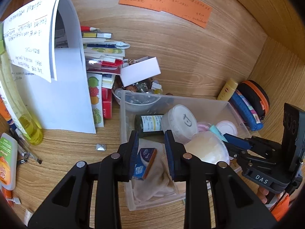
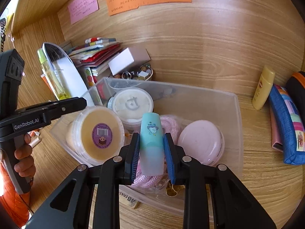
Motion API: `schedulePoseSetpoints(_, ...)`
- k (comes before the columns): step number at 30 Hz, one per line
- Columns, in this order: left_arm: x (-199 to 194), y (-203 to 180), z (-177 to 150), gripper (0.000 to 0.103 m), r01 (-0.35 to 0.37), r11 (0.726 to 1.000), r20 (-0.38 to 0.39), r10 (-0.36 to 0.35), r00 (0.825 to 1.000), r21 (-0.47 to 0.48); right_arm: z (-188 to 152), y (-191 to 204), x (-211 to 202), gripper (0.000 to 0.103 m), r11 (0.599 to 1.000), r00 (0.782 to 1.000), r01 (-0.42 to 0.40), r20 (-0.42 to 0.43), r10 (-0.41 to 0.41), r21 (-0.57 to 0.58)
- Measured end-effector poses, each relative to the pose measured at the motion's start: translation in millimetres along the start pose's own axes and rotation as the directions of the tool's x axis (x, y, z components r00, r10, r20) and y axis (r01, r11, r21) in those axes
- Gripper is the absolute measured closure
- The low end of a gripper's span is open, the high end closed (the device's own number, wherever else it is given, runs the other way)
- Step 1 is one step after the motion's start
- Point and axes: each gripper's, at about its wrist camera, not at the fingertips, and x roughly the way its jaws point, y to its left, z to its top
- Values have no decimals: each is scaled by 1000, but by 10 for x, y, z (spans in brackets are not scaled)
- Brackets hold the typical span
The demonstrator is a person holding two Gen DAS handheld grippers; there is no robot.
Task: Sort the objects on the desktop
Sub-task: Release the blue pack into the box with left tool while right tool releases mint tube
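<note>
A clear plastic bin (image 1: 124, 114) (image 2: 236, 114) stands on the wooden desk and holds tubs, a dark bottle (image 1: 148, 125), a beige cloth (image 1: 152, 183) and pink rope (image 2: 169, 126). My left gripper (image 1: 151, 154) is open above the bin; a small blue tissue pack (image 1: 145, 162) lies between its fingers on the cloth, touching neither. My right gripper (image 2: 152, 152) is shut on a teal and white tube (image 2: 152, 143), held above the bin. The right gripper also shows in the left wrist view (image 1: 238, 145), the left one in the right wrist view (image 2: 82, 101).
Papers (image 1: 63, 87), booklets (image 1: 103, 57), a white box (image 1: 140, 70) and a bowl of trinkets (image 1: 137, 95) crowd the back left. A yellow bottle (image 2: 263, 87), blue pouch (image 2: 287, 126) and black-orange case (image 1: 255, 97) lie to the right. Pens and bottles (image 1: 28, 126) lie to the left.
</note>
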Motion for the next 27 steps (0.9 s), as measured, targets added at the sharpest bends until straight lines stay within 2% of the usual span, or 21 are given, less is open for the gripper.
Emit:
schedulePoseSetpoints(5,-10,28,-5,76,14,1000,-3,-14,1000,-14,-8,29,-3,80,1000,1000,20,14,-19,-11)
schedulePoseSetpoints(6,-15,29,-7,71,11,1000,-2,-11,1000,-14,-7,34,-9,80,1000,1000,19,18,-19,-13)
schedulePoseSetpoints(13,-62,-5,-27,64,5,1000,5,-5,1000,-11,-16,45,-8,80,999,999,28,20,-28,-20)
schedulePoseSetpoints(18,-186,-6,-8,39,15,1000,43,-15,999,-10,-13,39,-28,78,1000,999,17,27,-16,-17)
schedulePoseSetpoints(25,-252,6,-12,39,1,1000,47,-1,999,-15,0,109,-103,78,999,999,39,39,-37,-31)
schedulePoseSetpoints(26,-253,2,-17,37,-7,1000,47,8,999,-13,-1,124,-150,76,999,998,39,50,-37,-32)
schedulePoseSetpoints(27,-261,3,-24,34,-11,1000,50,11,999,-9,-4,142,-192,69,998,997,45,59,-44,-32)
